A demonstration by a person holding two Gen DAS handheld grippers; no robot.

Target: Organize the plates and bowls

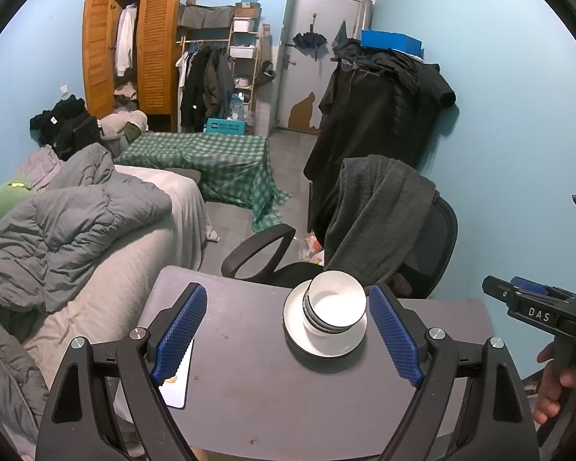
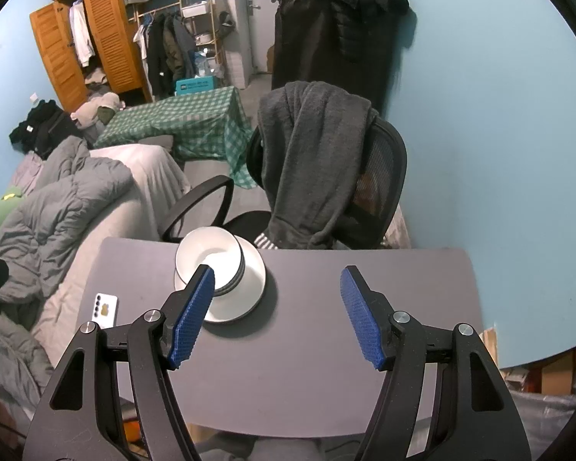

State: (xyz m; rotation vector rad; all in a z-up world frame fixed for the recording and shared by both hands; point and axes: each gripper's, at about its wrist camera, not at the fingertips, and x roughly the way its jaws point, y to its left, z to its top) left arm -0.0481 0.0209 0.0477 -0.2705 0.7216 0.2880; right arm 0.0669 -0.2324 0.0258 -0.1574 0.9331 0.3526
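Matte grey table (image 1: pixel 326 403) — smooth, near edge cut off, glossy white plates (image 1: pixel 326 340) stacked toward its far side, round nested bowls (image 1: pixel 336 305) set atop, left gripper (image 1: pixel 288 330) and right gripper (image 2: pixel 277 311) held open — nothing gripped, flat white phone (image 2: pixel 105 309) at left.

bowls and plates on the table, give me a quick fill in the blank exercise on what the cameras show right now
1. The stacked bowls sit on top of white ____.
2. Both the left gripper and the right gripper have their jaws ____.
3. The white phone lies flat on the grey ____.
4. Behind the table, a dark grey garment hangs over the back of a ____.

Missing words: plates; open; table; chair
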